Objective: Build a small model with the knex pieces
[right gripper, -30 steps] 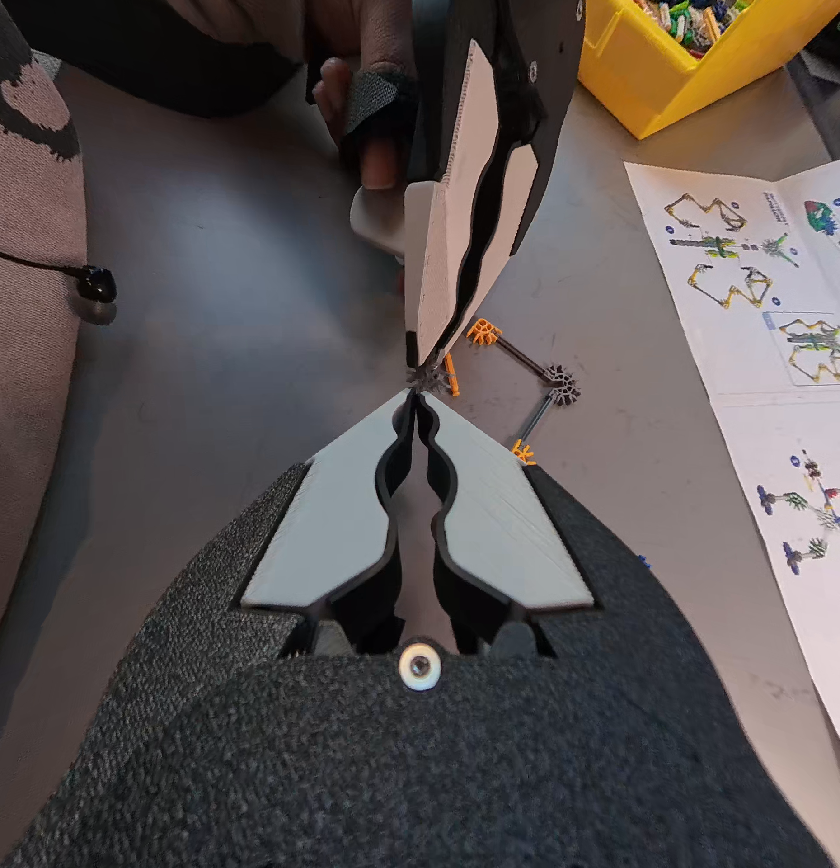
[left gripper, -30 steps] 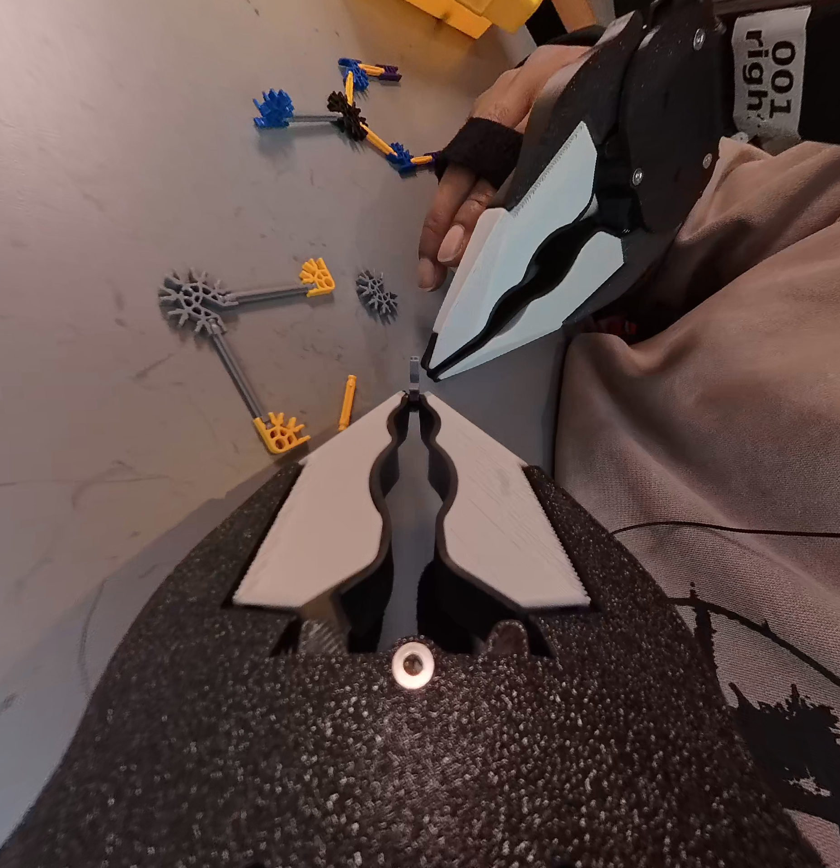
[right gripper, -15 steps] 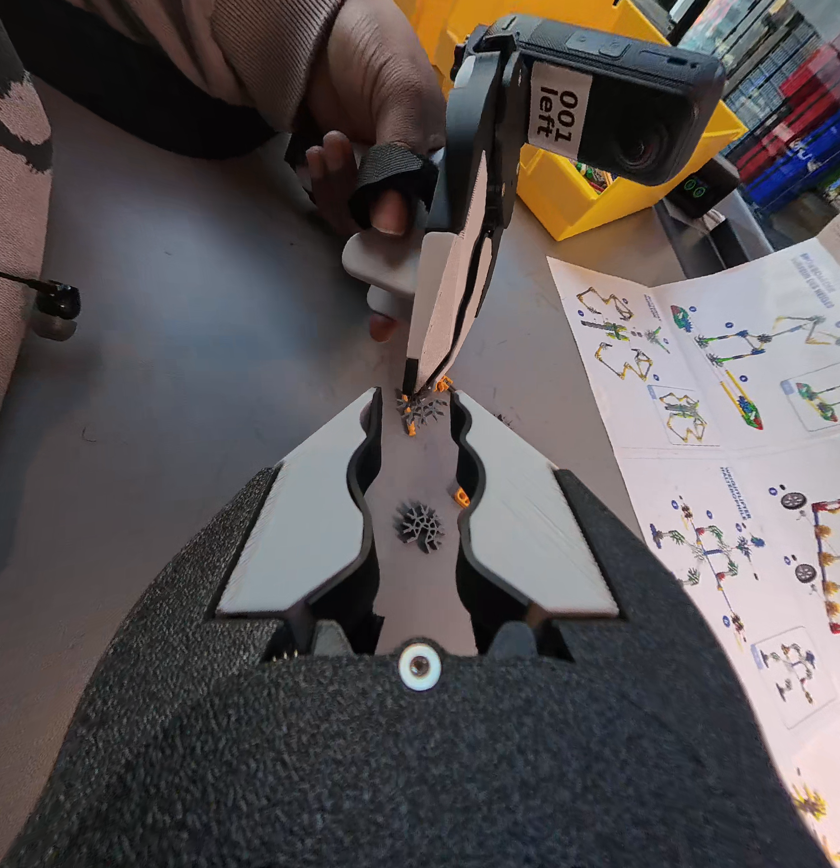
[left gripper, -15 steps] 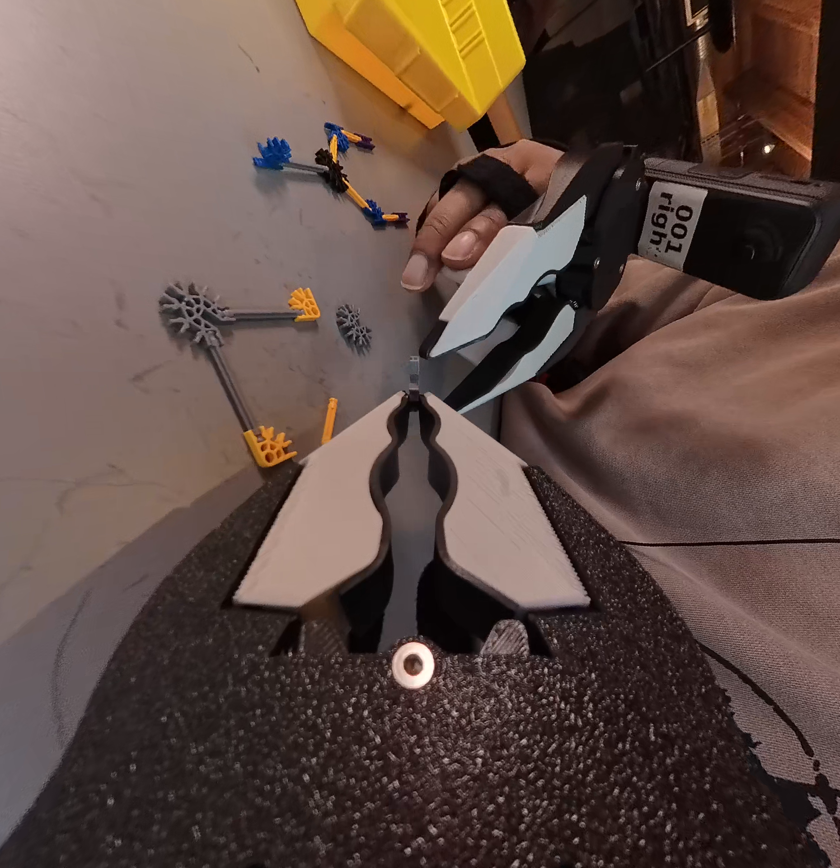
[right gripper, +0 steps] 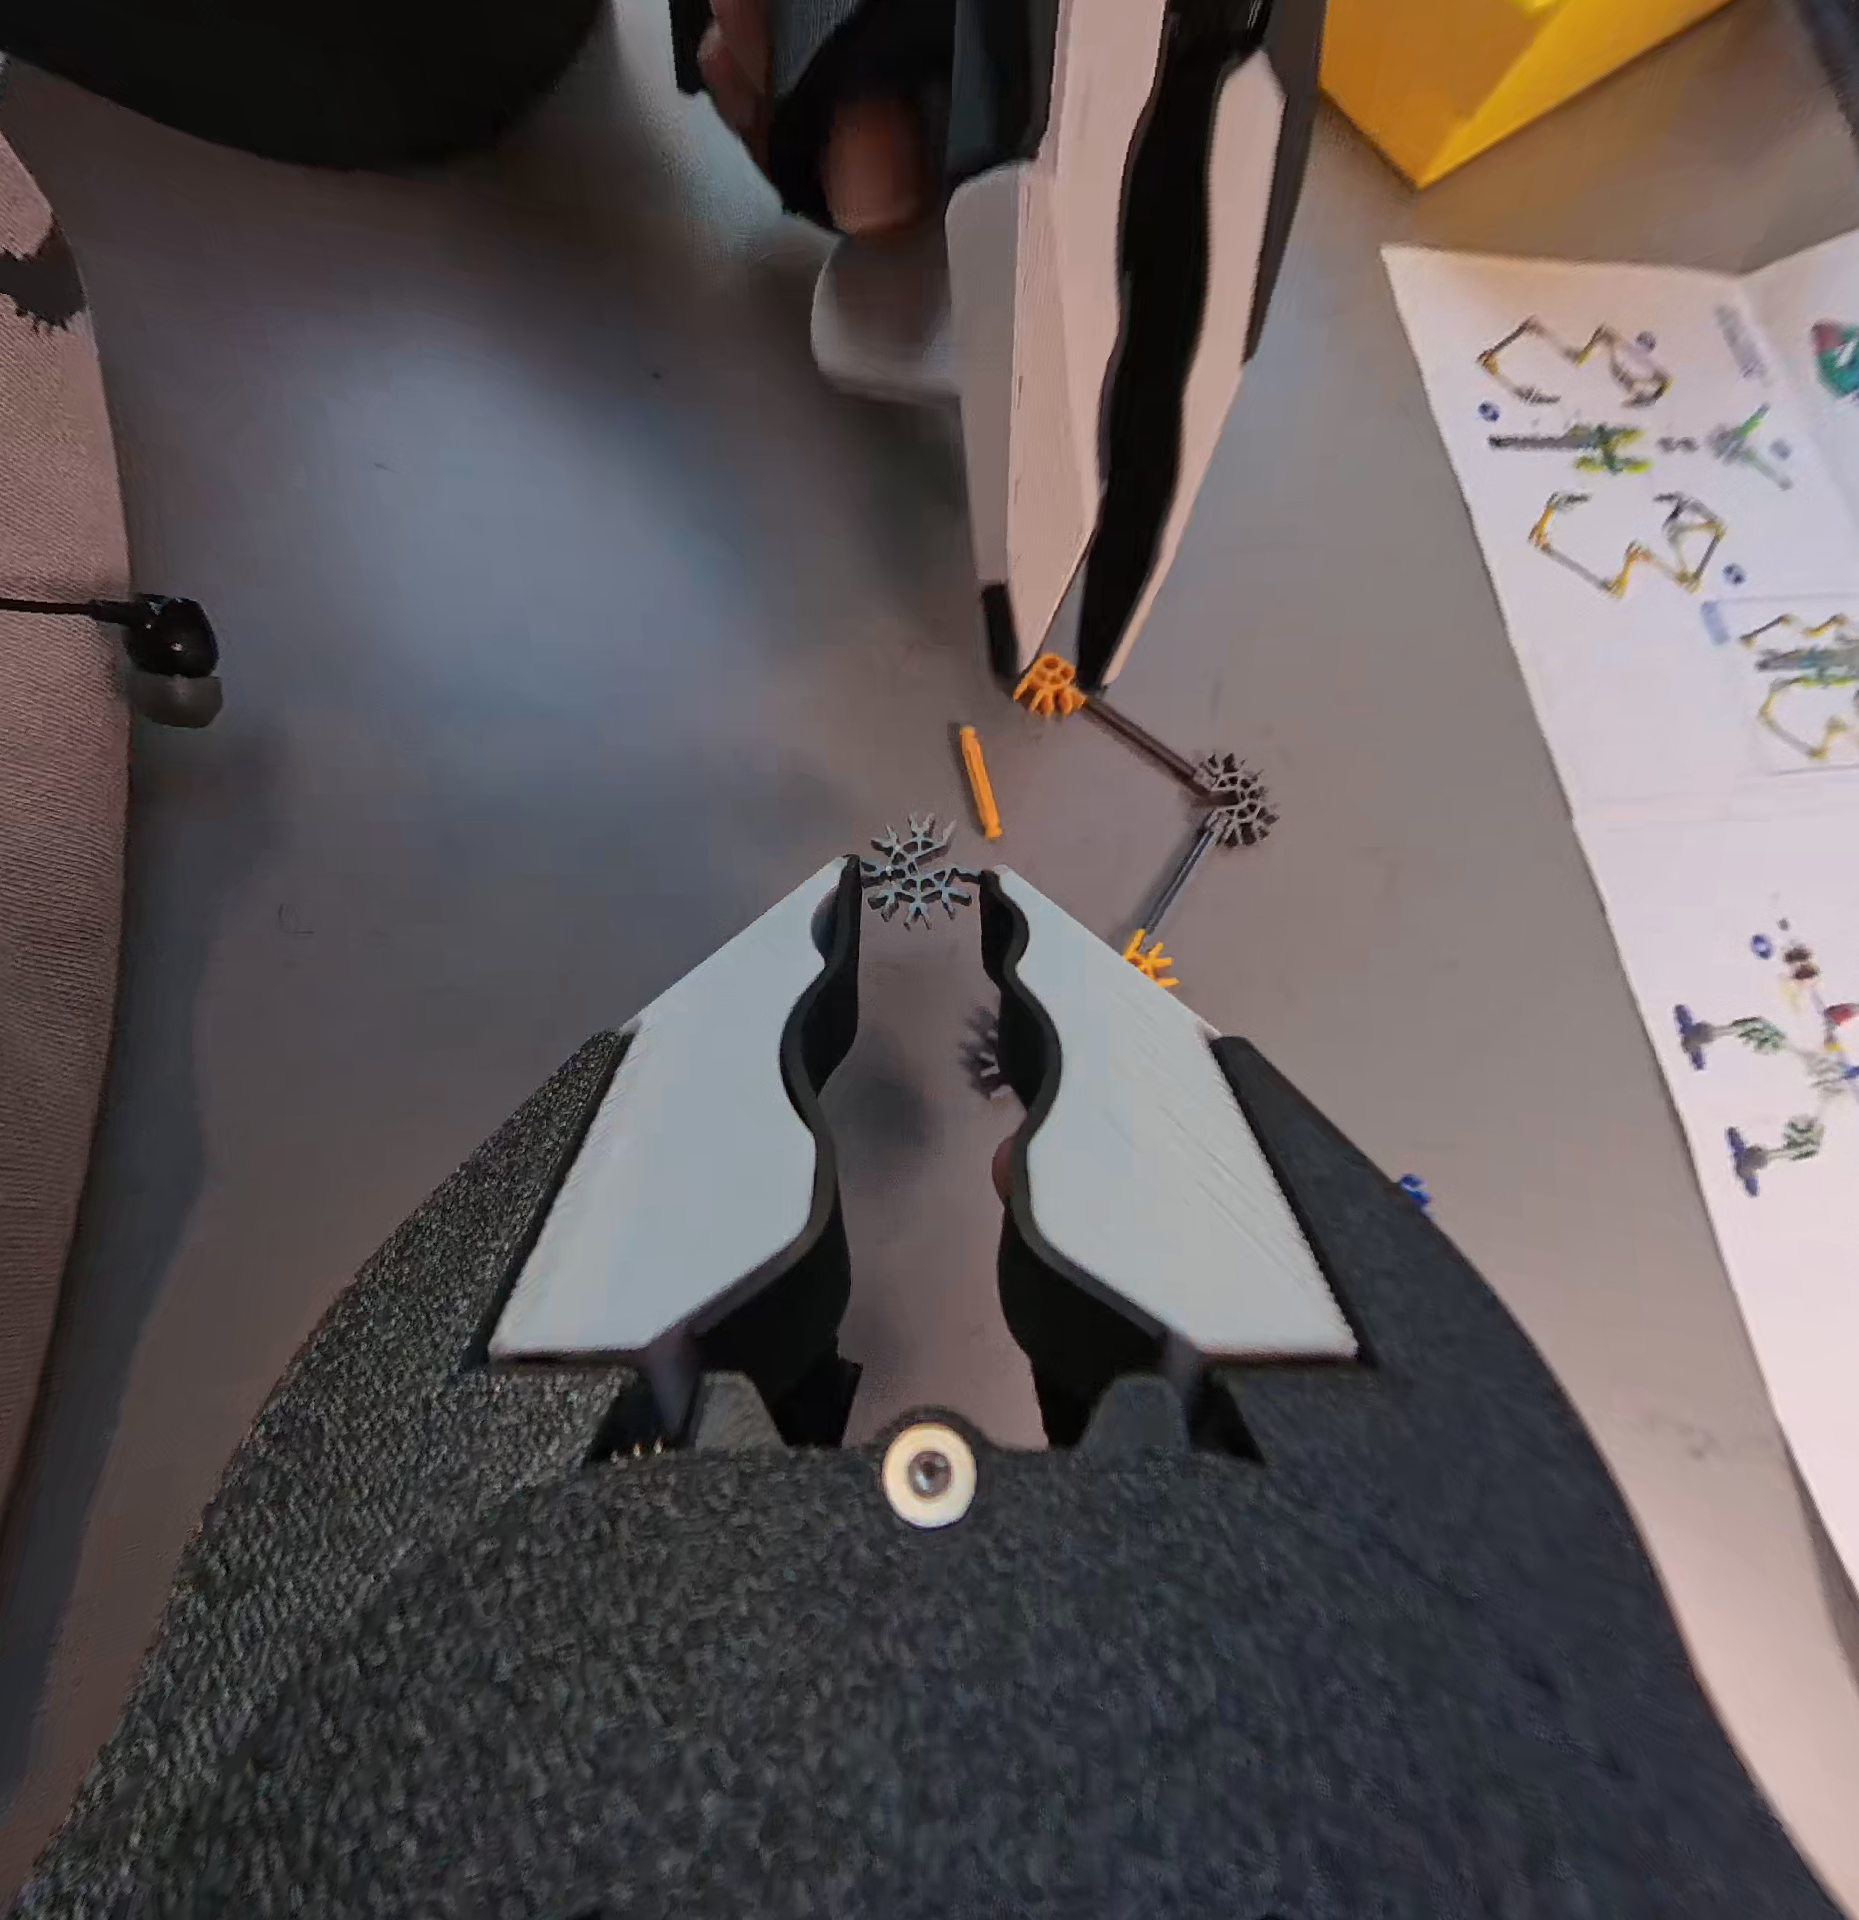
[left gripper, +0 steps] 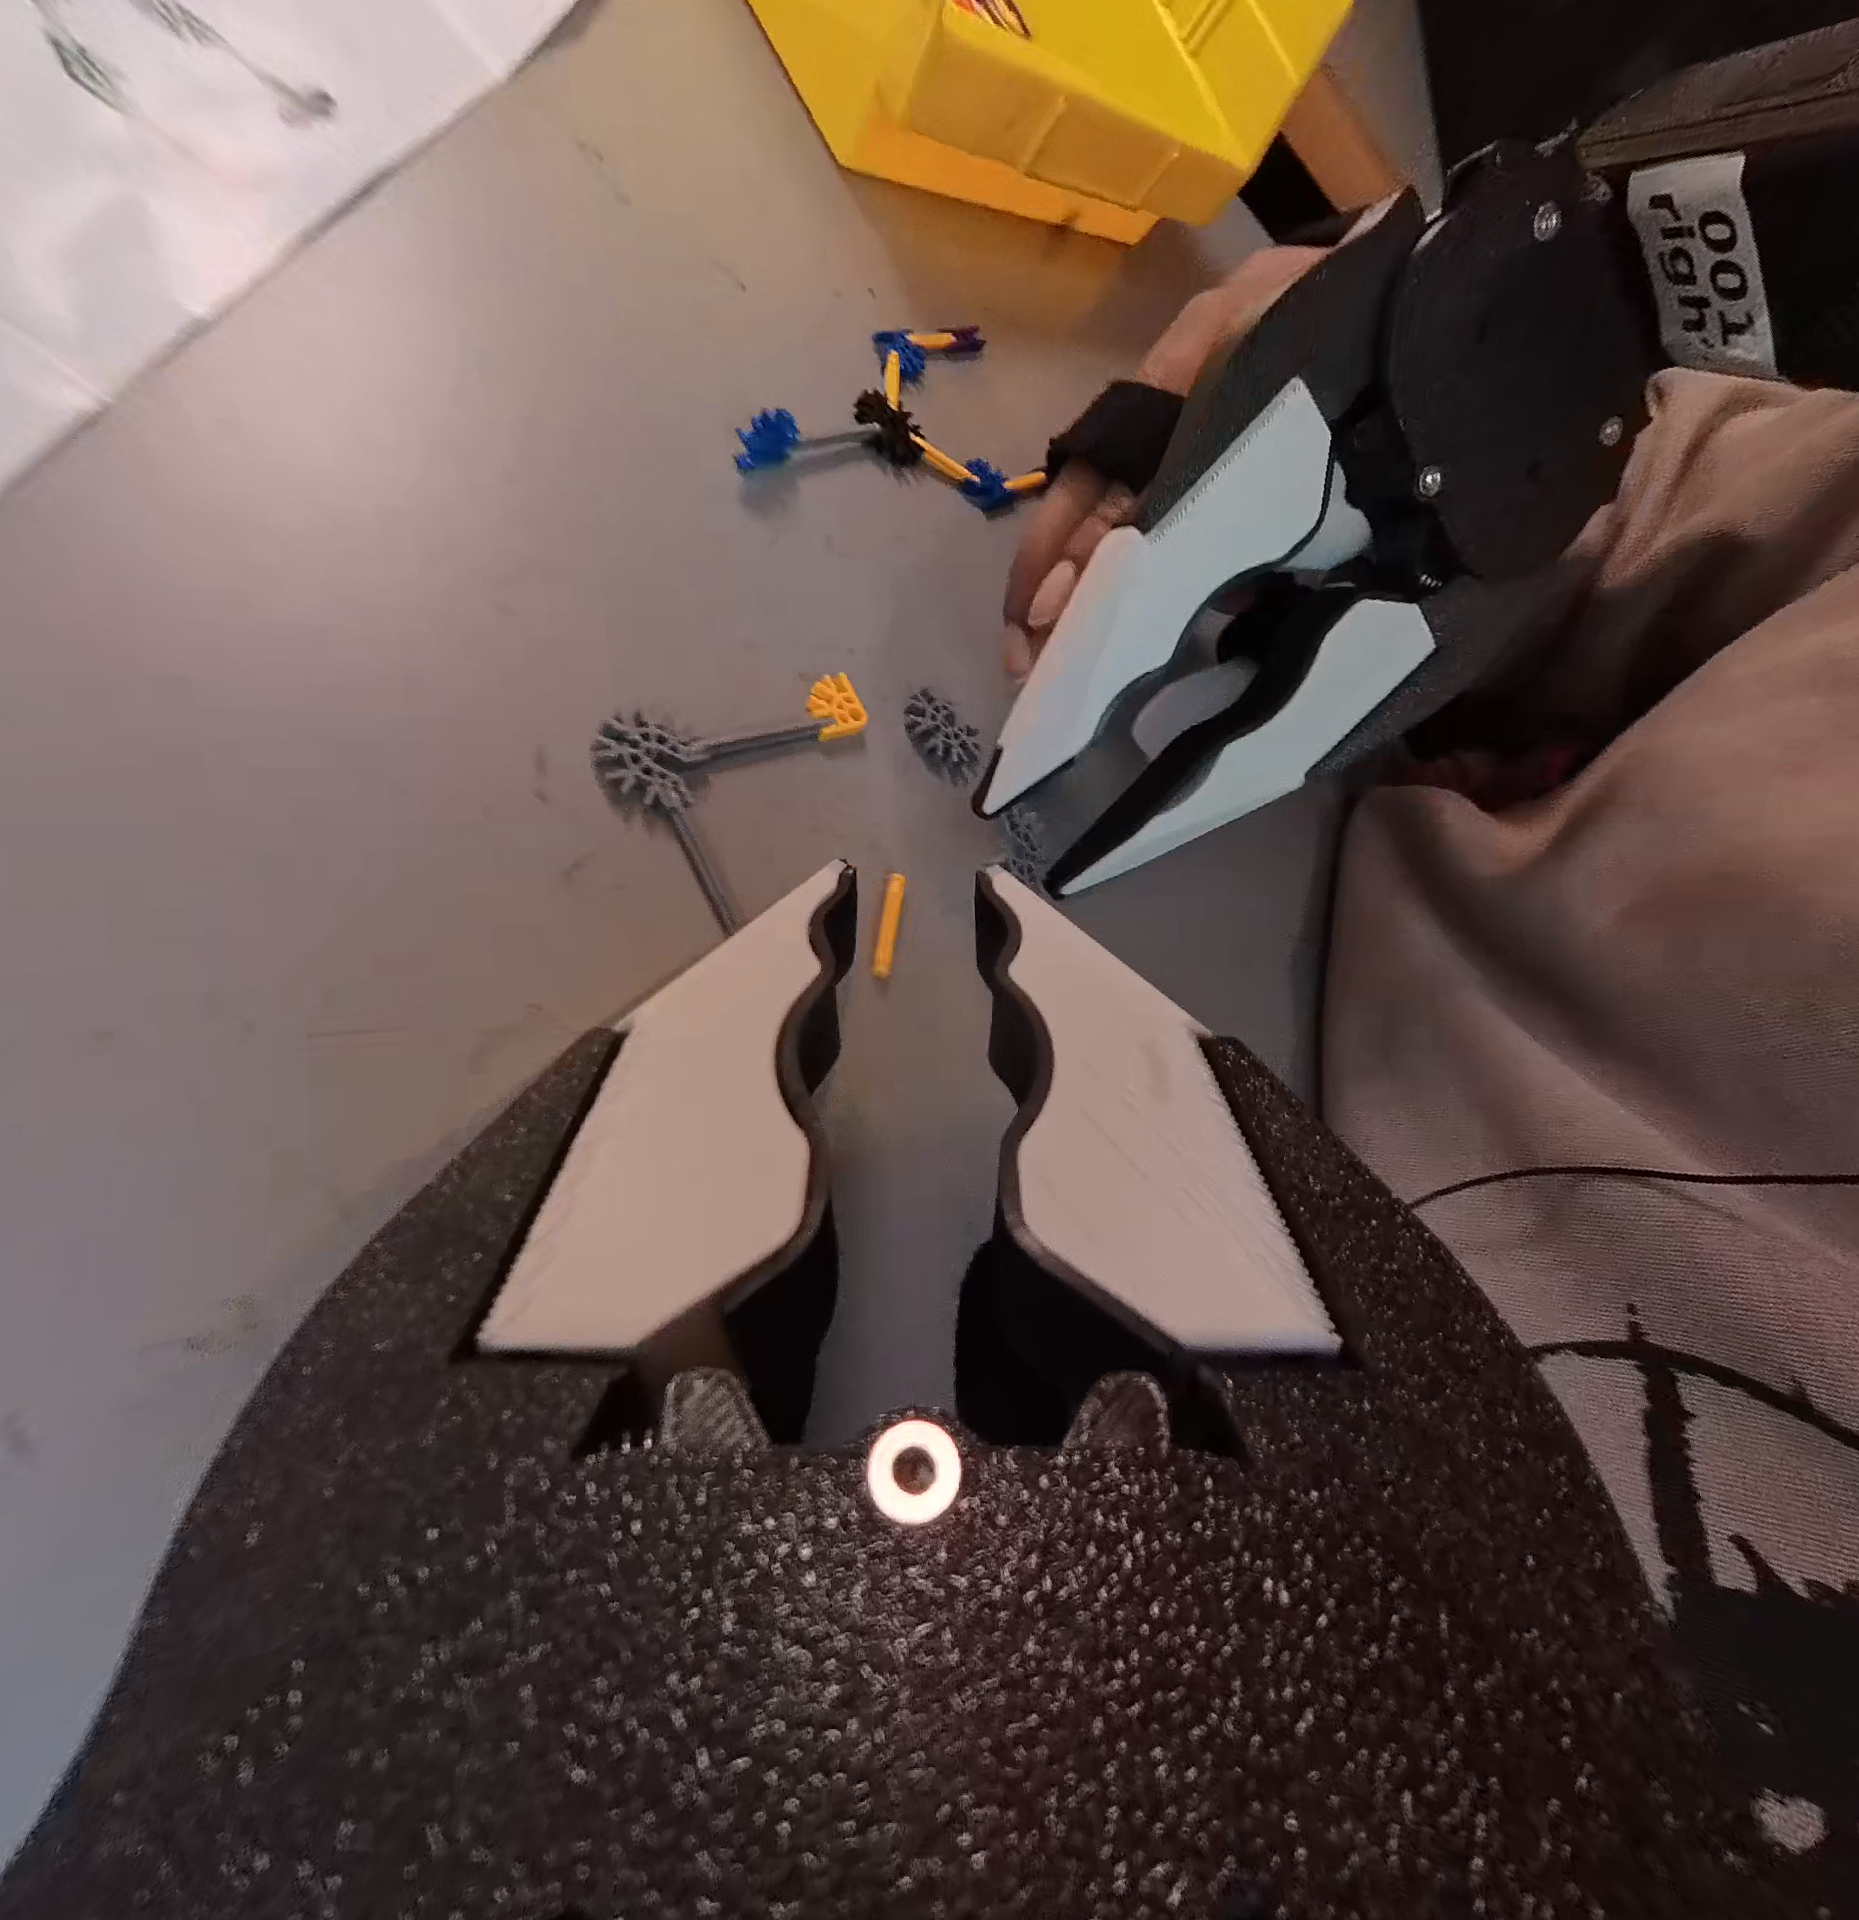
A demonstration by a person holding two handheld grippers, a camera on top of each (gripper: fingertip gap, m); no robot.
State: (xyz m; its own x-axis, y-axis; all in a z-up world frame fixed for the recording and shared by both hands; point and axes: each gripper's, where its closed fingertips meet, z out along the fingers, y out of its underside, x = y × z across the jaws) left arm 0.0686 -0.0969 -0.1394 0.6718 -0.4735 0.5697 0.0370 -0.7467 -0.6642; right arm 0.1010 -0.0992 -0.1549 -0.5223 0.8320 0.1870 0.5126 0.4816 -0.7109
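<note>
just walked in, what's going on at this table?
A person holds a two-finger gripper in each hand over a grey table strewn with small rod-and-connector toy parts. The left gripper is open, with a loose short orange rod lying between its fingertips. The right gripper is open too, its tips on either side of a grey snowflake connector. A half-built grey-and-orange piece lies beside them, with a yellow bin and an instruction sheet farther off.

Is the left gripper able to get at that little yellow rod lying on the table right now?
Probably yes. The left gripper is open, and the yellow rod lies loose on the grey table between its fingertips, with nothing over it. The right gripper is close beside, though.
</note>
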